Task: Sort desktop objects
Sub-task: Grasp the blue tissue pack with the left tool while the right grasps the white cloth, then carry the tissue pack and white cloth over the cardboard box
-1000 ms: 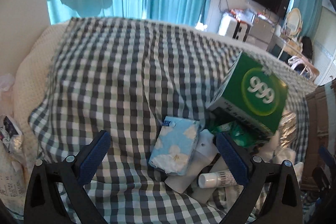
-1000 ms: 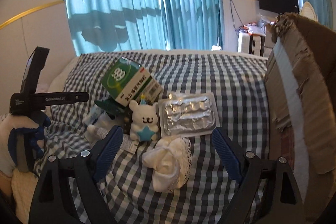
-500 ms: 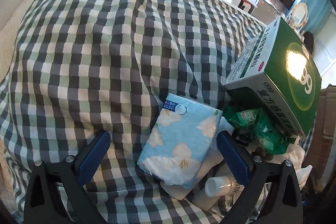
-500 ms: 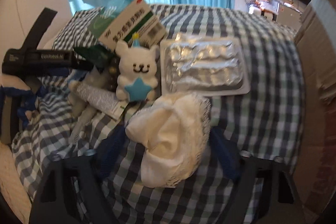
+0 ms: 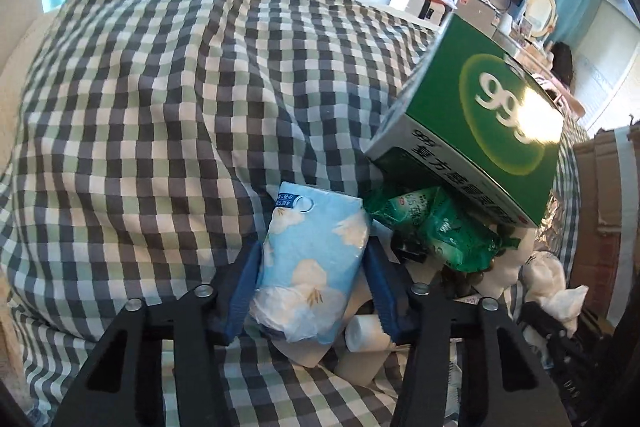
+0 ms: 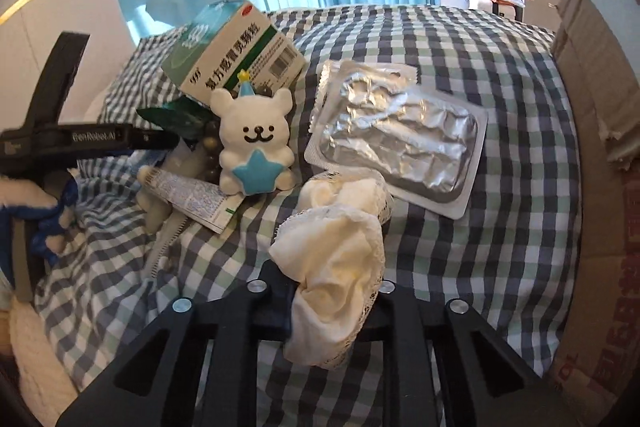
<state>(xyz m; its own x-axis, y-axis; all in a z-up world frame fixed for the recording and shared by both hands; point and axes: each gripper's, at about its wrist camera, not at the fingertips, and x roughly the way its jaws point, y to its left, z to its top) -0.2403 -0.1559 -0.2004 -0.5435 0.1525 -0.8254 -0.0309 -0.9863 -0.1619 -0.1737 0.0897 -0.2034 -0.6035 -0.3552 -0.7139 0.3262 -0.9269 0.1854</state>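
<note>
A light blue tissue pack (image 5: pixel 320 239) with white flowers lies on the checked cloth (image 5: pixel 160 107). My left gripper (image 5: pixel 313 267) is closing on it, and its blue pads press on both long sides. In the right wrist view a crumpled white lace-edged cloth (image 6: pixel 336 247) bunches up between the jaws of my right gripper (image 6: pixel 334 287), which is closing on it. The cloth hides the pads.
A green medicine box (image 5: pixel 476 119) leans on green sachets (image 5: pixel 444 231) beside the pack, with a white bottle (image 5: pixel 368 333) below. A white bear toy (image 6: pixel 254 143), a tube (image 6: pixel 192 195) and a foil blister pack (image 6: pixel 400 143) lie behind the white cloth. A cardboard box (image 6: pixel 600 107) stands at the right.
Both grippers dropped toward the pile and narrowed. The left jaws, wide apart before, now clamp the tissue pack. The right jaws came in around the white cloth.
</note>
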